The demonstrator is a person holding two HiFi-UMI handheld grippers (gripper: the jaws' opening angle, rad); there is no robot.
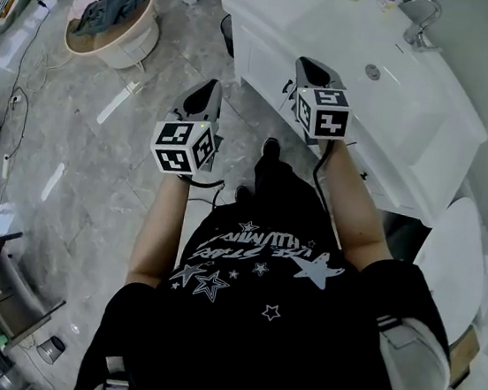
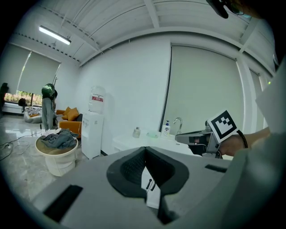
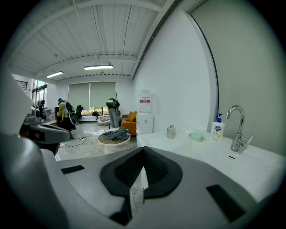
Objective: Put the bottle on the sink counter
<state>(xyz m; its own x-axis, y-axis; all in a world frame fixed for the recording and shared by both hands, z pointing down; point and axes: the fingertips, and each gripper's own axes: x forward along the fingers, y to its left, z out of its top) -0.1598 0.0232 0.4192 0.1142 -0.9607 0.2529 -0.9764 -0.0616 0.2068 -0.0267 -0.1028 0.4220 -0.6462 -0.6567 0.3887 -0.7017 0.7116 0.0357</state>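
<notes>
Both left tongs (image 2: 145, 152) and right tongs (image 3: 143, 153) are shut, empty; open right wide before approaching bottle (image 3: 217, 129) beside tap (image 3: 237, 127).

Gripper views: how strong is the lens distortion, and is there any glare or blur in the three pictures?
Left gripper view: strong fisheye, black corners, ceiling lines bowed, ceiling lamp blown out. Right gripper view: same fisheye; faucet sharp. Head view: lamp streaks glare on the floor, no motion blur.
</notes>
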